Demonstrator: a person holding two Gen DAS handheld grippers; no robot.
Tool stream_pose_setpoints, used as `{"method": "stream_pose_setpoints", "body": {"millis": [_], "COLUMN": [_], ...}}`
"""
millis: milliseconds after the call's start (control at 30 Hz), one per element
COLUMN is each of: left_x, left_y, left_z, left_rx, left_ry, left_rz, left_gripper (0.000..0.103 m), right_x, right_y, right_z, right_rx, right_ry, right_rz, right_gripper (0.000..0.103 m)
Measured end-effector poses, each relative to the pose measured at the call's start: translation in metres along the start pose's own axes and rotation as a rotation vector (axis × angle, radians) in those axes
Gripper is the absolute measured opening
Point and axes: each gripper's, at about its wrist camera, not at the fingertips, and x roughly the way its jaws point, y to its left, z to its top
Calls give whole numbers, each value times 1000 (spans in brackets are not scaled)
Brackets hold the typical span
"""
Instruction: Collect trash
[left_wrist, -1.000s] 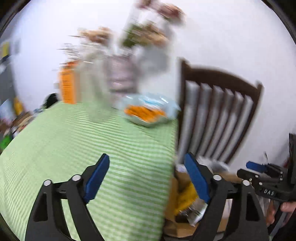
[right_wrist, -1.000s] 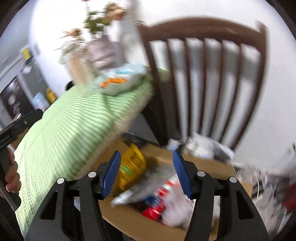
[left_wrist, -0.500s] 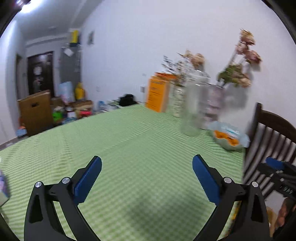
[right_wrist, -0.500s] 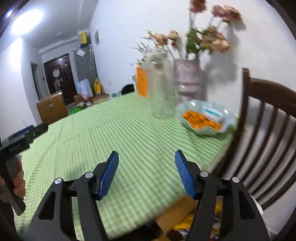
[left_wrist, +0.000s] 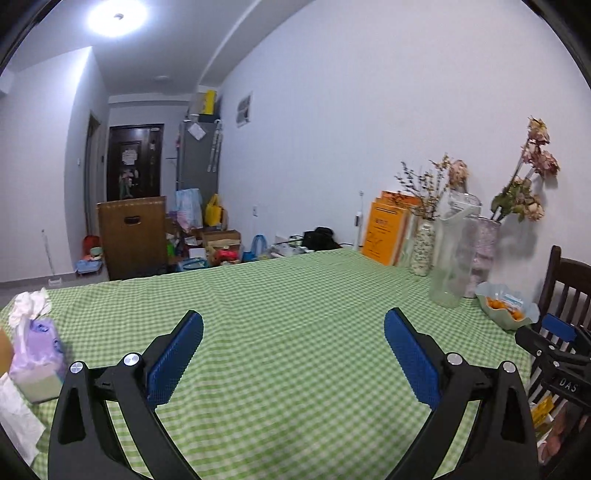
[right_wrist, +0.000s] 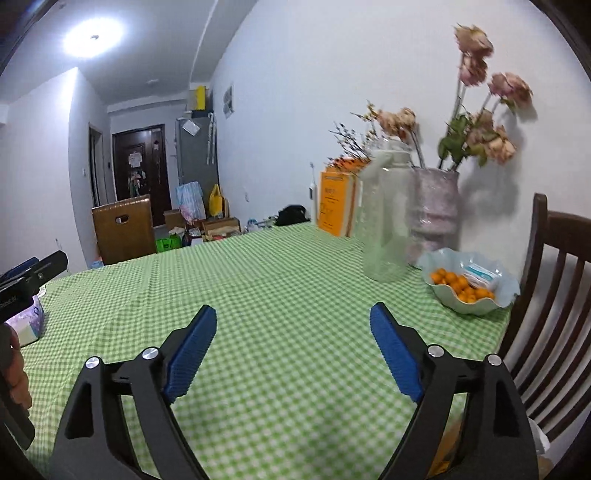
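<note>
Far left on the green checked table (left_wrist: 295, 295), a crumpled white paper (left_wrist: 16, 417) lies at the edge just beside the tissue pack (left_wrist: 35, 354) — likely the trash left to collect. The left gripper (left_wrist: 293, 354) hangs over bare cloth, jaws spread wide, nothing between them. The right gripper (right_wrist: 293, 350) is opening too, empty. Further right, the fruit bowl (right_wrist: 471, 282) looks no trash. Table mostly cleared, I'd judge.
</note>
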Motion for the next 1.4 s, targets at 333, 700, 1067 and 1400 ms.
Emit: {"method": "stream_pose_setpoints", "body": {"millis": [333,700,1067,1400], "left_x": [-18,-74,-112,-112], "left_y": [36,78,96,101], "left_z": [-29,-71,-95,-101], "left_rx": [65,-1,15,7], "left_ry": [21,63,8,7], "left_rz": [24,101,165,179], "left_gripper": [95,95,95,95], "right_x": [-23,-56,-82,-94], "right_y": [72,124,141,156], "right_z": [-20,-51,-83,-101], "right_rx": [-105,-120,-91,-94], "right_ry": [-117,-96,5,16], "right_rz": [1,54,166,156], "right_gripper": [90,92,92,92]}}
